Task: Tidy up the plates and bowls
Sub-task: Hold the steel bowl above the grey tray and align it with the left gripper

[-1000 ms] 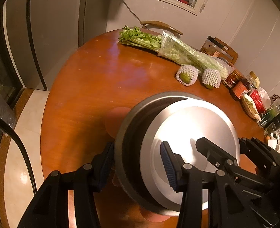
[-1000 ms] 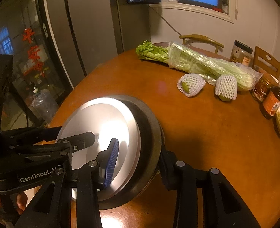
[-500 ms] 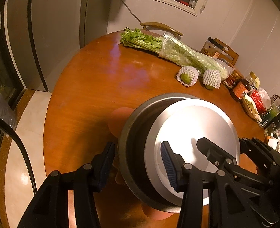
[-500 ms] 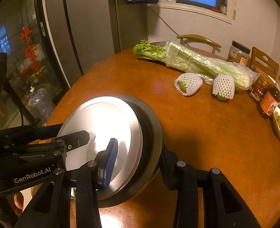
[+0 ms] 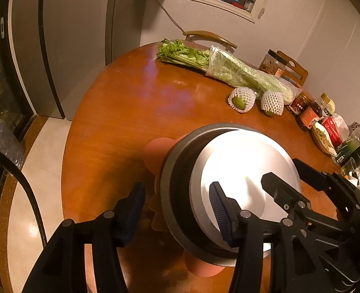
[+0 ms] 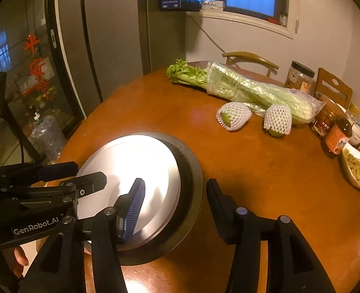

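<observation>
A shiny steel plate (image 5: 243,171) lies inside a dark grey bowl (image 5: 177,171); both sit on a pink object (image 5: 155,149) on the round wooden table (image 5: 121,112). My left gripper (image 5: 176,202) is open, its fingers astride the bowl's left rim with a gap on each side. My right gripper (image 6: 177,195) is open too, astride the bowl's right rim (image 6: 194,178), one finger over the plate (image 6: 131,168). Each gripper shows in the other's view.
Celery in a plastic bag (image 5: 228,66) and two netted green fruits (image 5: 241,99) lie at the table's far side. Jars, bottles and food packets (image 6: 336,131) crowd the right edge. Chairs stand behind; a fridge (image 6: 65,48) is at left.
Both grippers have widened their fingers around the bowl's rim and drawn back a little. The bowl and plate now rest lower and flatter on the table.
</observation>
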Available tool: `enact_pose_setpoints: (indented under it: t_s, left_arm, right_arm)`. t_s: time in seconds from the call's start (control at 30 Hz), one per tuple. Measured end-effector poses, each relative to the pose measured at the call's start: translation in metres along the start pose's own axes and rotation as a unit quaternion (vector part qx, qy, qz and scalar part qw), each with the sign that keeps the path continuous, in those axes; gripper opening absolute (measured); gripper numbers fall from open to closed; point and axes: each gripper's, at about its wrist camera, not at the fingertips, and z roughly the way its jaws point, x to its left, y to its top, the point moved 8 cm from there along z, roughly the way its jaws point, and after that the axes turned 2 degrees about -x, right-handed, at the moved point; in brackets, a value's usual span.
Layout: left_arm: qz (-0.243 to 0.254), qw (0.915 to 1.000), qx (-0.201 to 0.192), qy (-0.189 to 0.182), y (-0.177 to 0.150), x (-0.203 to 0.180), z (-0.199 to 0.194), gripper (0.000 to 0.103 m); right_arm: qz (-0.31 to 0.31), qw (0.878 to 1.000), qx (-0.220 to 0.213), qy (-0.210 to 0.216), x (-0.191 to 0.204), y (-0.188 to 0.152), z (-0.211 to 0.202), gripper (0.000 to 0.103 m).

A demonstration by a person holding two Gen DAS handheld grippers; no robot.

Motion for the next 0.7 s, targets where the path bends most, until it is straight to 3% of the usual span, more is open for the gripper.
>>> enact_pose_setpoints:
  t_s: [0.3,0.7]
  left_arm:
    - [-0.023,0.9997,-0.006,0.003,0.0,0.011,-0.007,0.068]
    - [-0.031,0.9992,0.025,-0.007,-0.004,0.011,0.016,0.069]
  right_arm:
    - [0.021,1.0,-0.004,-0.001,-0.012,-0.002,-0.008,0.063]
    - [0.039,0.999,0.022,0.026,-0.007,-0.009,0.001,0.066]
